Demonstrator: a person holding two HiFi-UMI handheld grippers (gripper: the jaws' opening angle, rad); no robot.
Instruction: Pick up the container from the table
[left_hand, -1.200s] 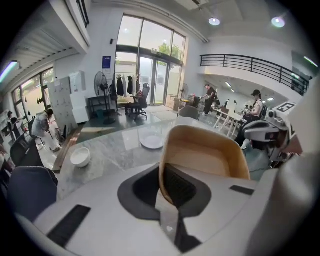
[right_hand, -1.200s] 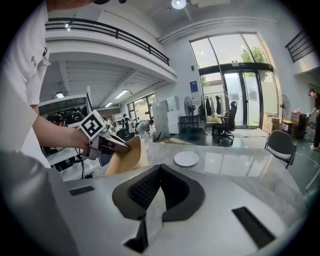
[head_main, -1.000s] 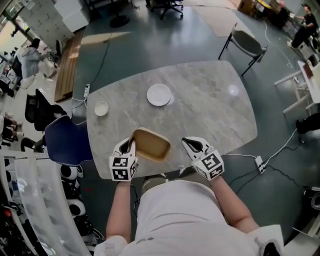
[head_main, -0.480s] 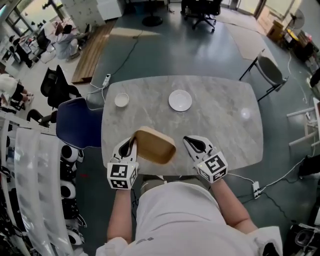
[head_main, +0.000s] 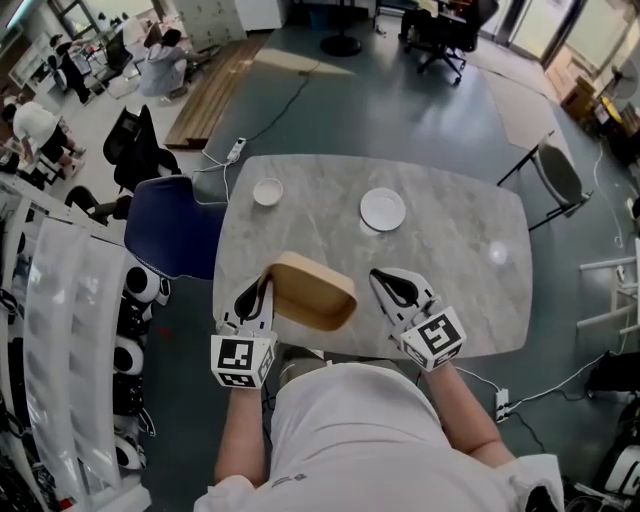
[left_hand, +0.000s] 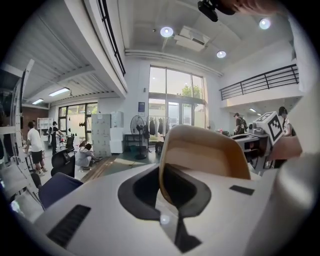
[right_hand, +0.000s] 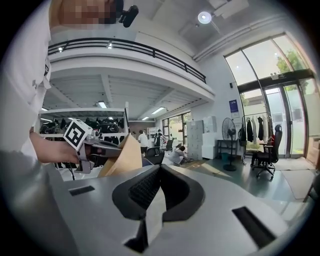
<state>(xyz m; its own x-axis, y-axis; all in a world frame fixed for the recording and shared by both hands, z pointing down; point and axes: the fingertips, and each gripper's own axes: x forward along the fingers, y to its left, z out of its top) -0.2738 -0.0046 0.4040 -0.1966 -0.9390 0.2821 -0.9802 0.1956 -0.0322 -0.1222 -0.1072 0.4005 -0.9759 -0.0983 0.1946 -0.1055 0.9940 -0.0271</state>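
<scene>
Since approx 1 s ago the tan, oblong, shallow container has tipped up. It lay near flat at the near edge of the grey marble-look table; now its far end sits higher and it shows bigger, lower centre of the head view. Head cam has swung too, so table + room sit differently in frame. Left gripper and right gripper keep roughly the same spots, lower centre-left and centre-right.

Left gripper view: jaws clenched on the container's near rim, wall pinched between the black pads, rest of the container rising above them mid-frame. Right gripper view: jaws pressed together w/ nothing between; container shows off at that frame's left, apart from this gripper.

White round plate and small white bowl sit on the table's far side, upper centre, well apart from the container. Blue chair stands at the table's left edge.

Judgement: lift looks basically done. Container is prob. clear of the tabletop, though contact at its low end can't be ruled out from the head view. One-sided rim pinch = risk of it swinging or slipping, so a steady hold matters.
</scene>
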